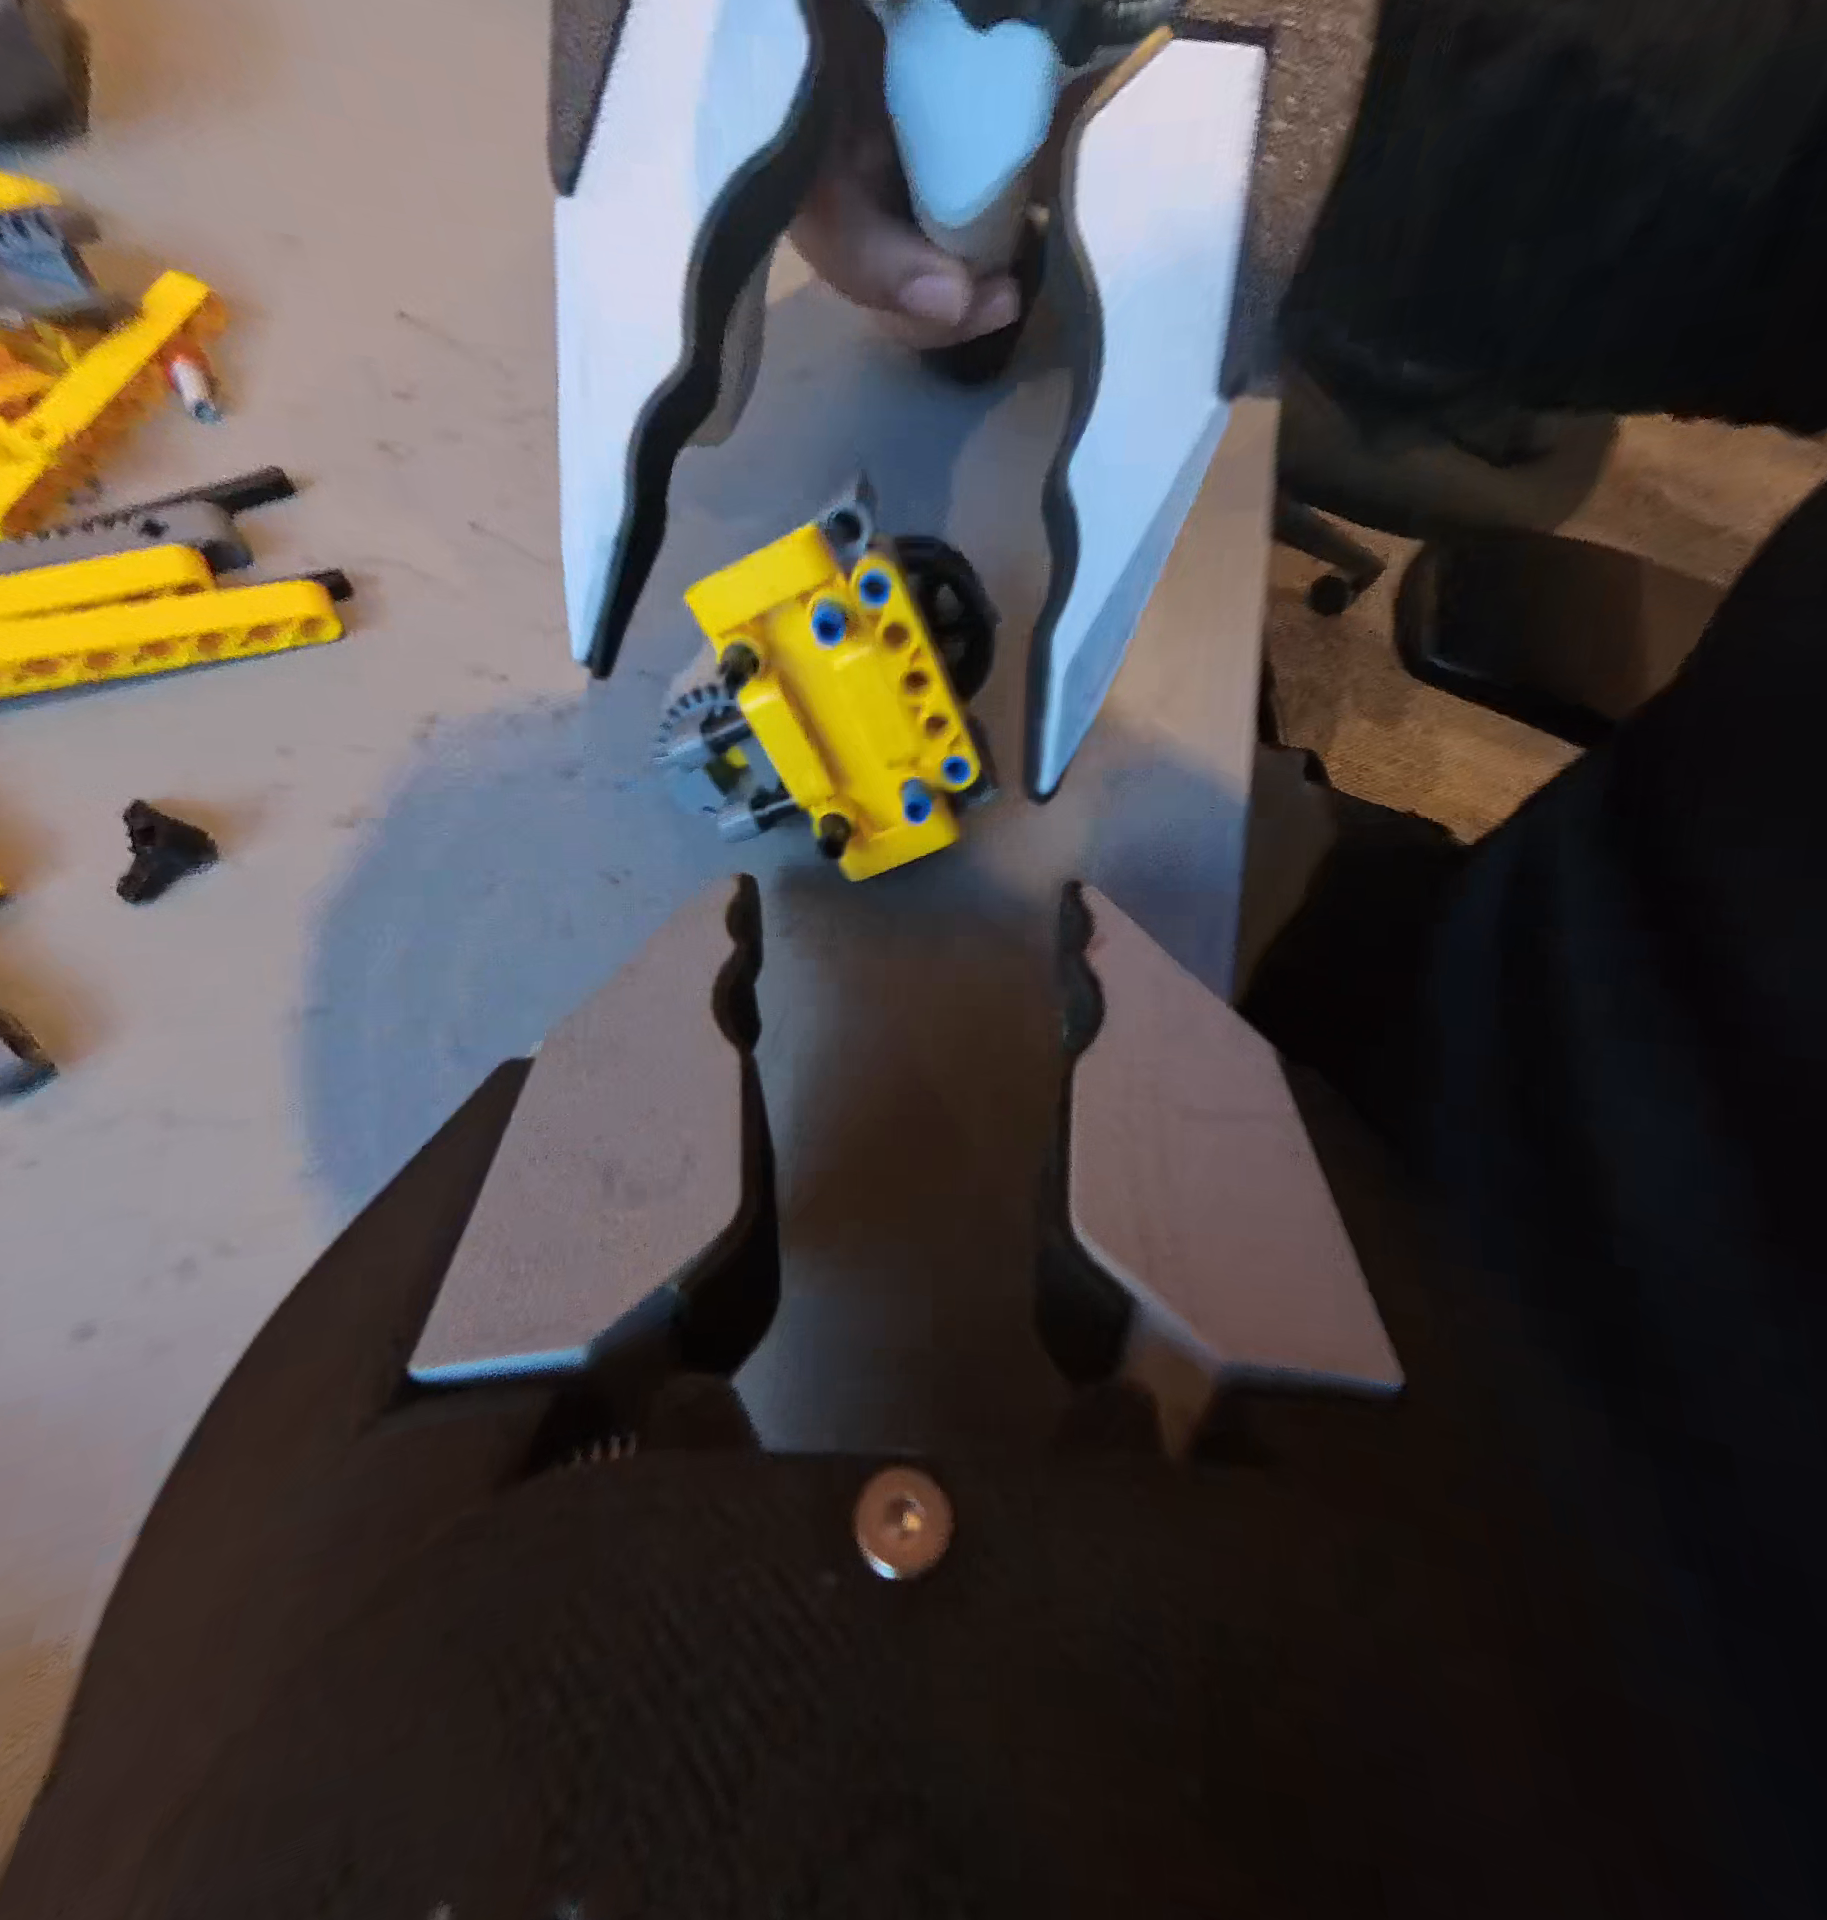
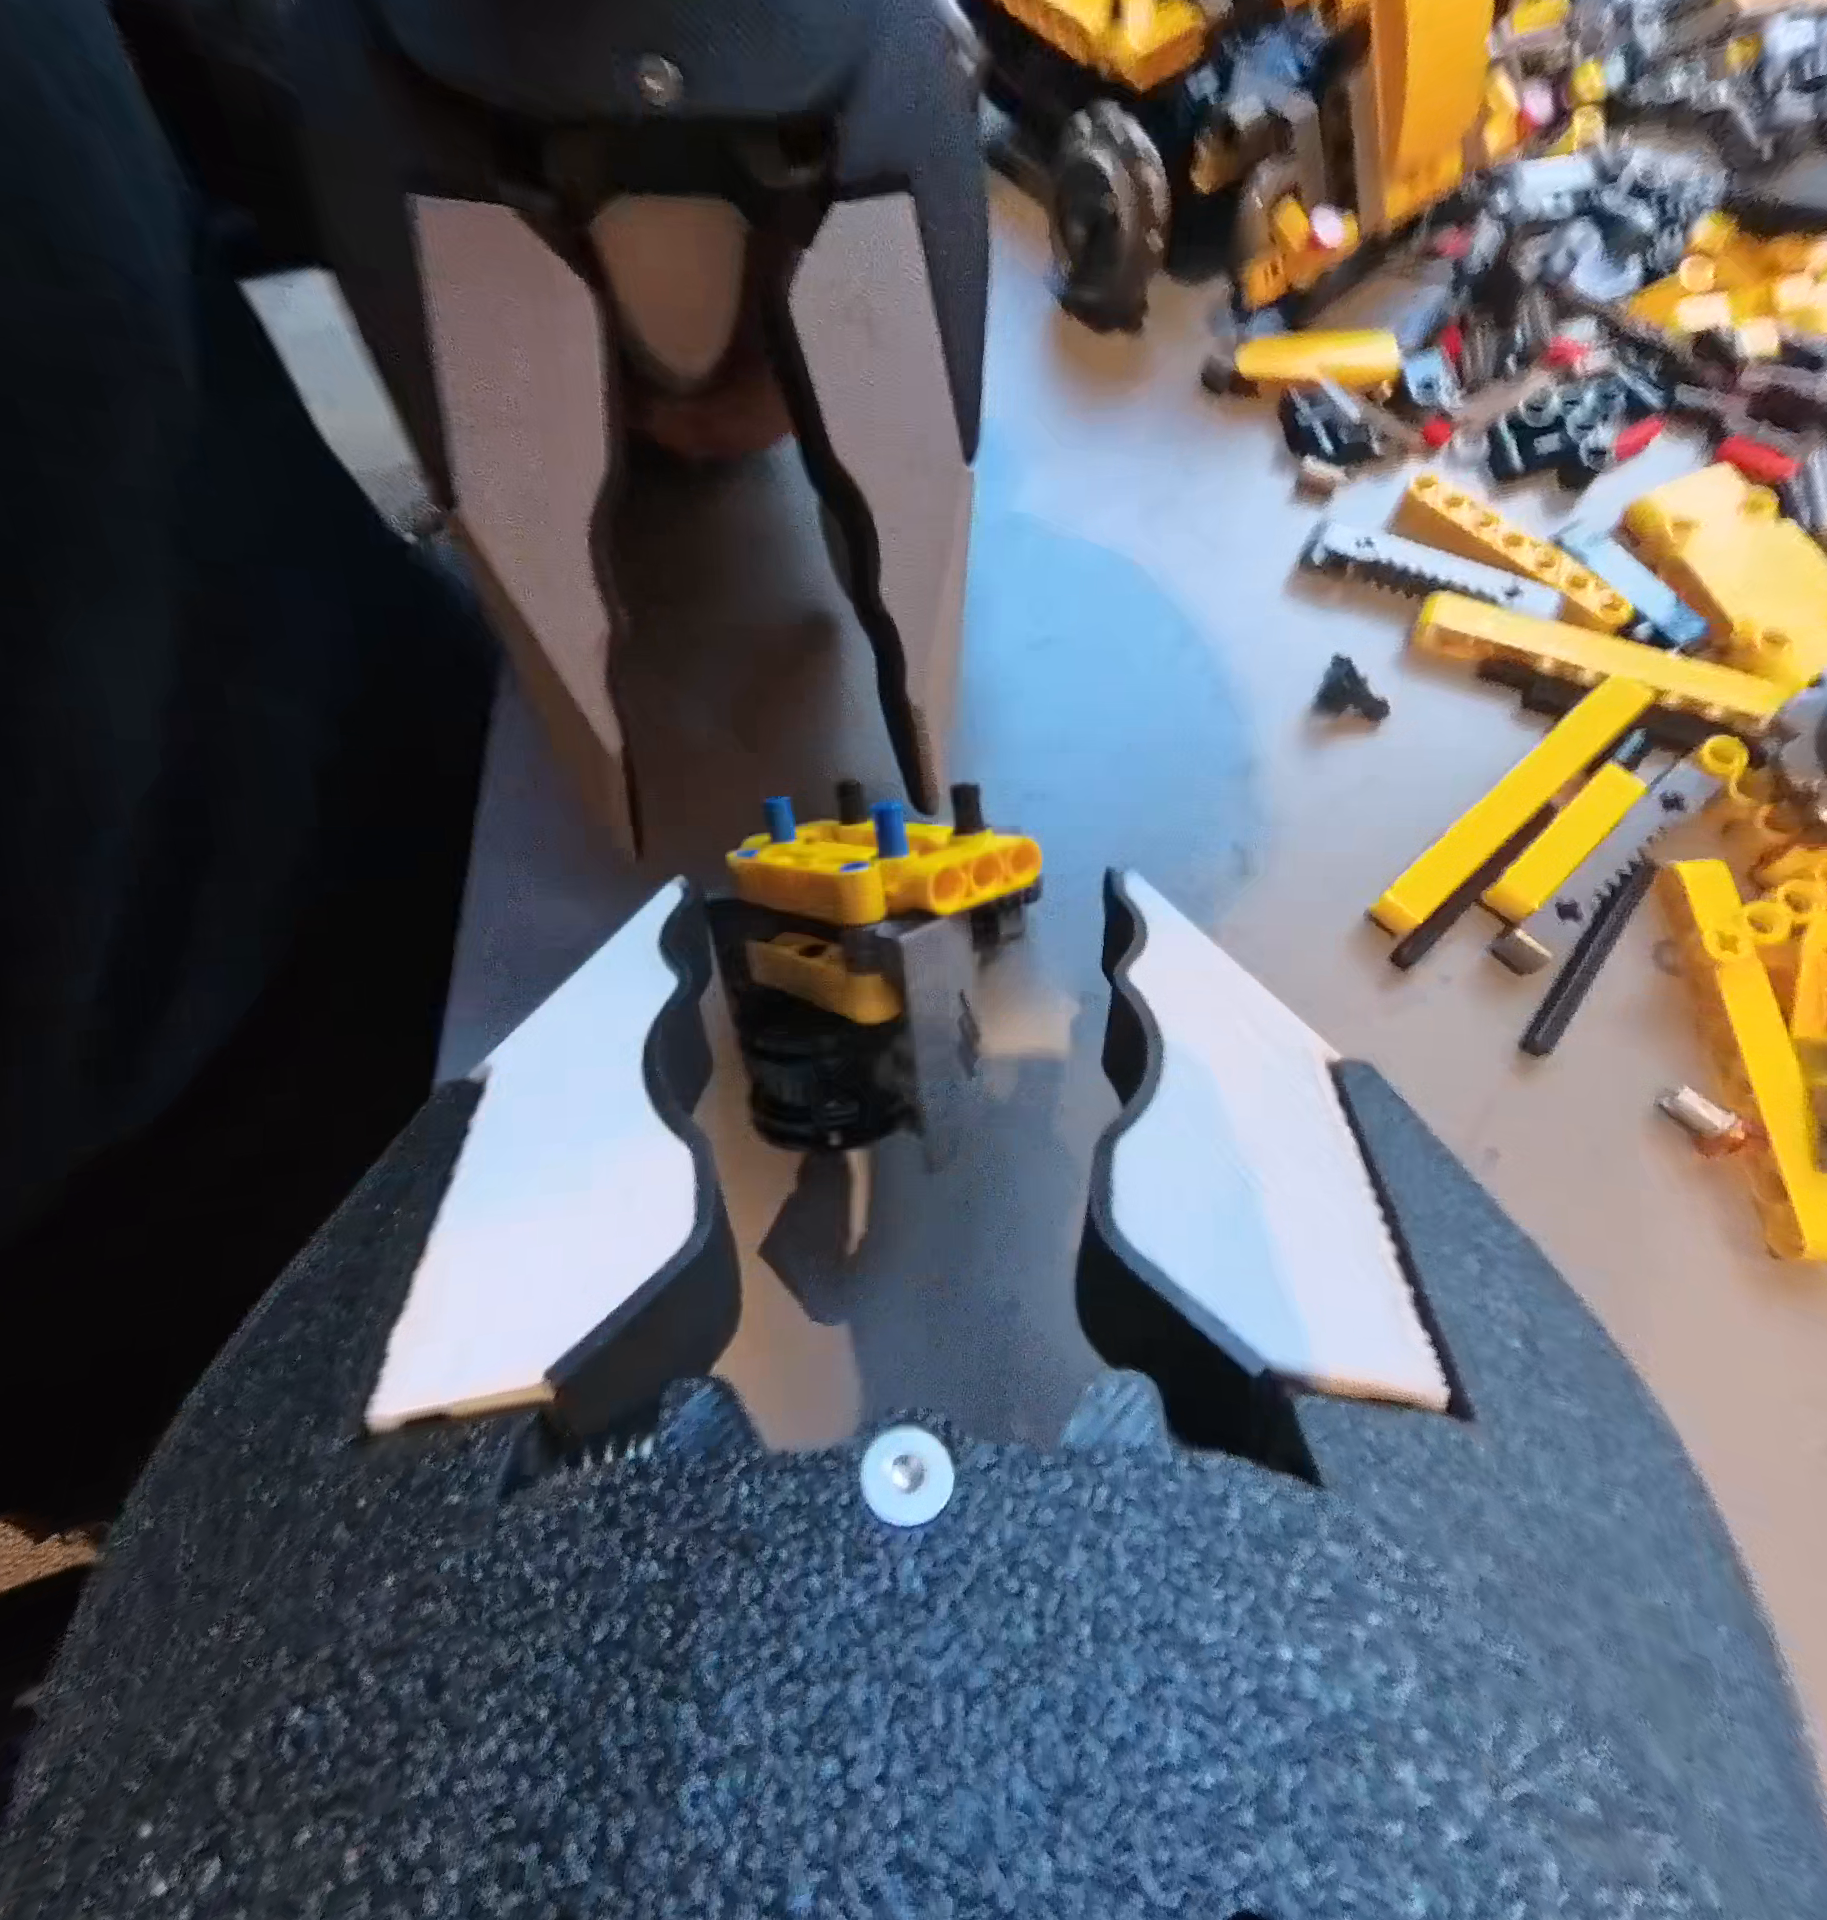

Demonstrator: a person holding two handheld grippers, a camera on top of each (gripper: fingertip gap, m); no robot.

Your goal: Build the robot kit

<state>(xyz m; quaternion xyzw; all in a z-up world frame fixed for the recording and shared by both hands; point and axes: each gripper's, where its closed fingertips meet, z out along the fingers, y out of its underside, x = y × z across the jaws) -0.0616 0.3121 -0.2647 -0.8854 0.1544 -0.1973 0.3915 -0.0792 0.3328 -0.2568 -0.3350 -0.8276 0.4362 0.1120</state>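
A small yellow brick assembly point(image 1: 836, 707) with blue and black pins, a grey gear and a black wheel sits on the pale table point(image 1: 421, 1039) near its edge. My left gripper point(image 1: 909, 904) is open, its fingertips just short of the assembly. My right gripper point(image 1: 821, 727) comes from the opposite side, open, with its fingers on either side of the assembly. In the right wrist view the assembly point(image 2: 867, 935) stands between the open right gripper point(image 2: 898, 894), closer to its left finger point(image 2: 576, 1122). The left gripper point(image 2: 774, 816) faces it from beyond. Neither grips anything.
A pile of loose yellow, black and grey building pieces point(image 2: 1615, 675) and a partly built yellow vehicle point(image 2: 1304, 125) lie to one side. A small black piece point(image 1: 161, 847) lies alone. The table edge point(image 1: 1252, 727) is close, with an office chair base point(image 1: 1335, 582) beyond. My left and right fingertips are right by each other. The small black piece point(image 1: 161, 847) sits 7 cm or so from the ends of my right fingers. My right wrist view point(image 2: 1338, 683) looks at it from another angle.
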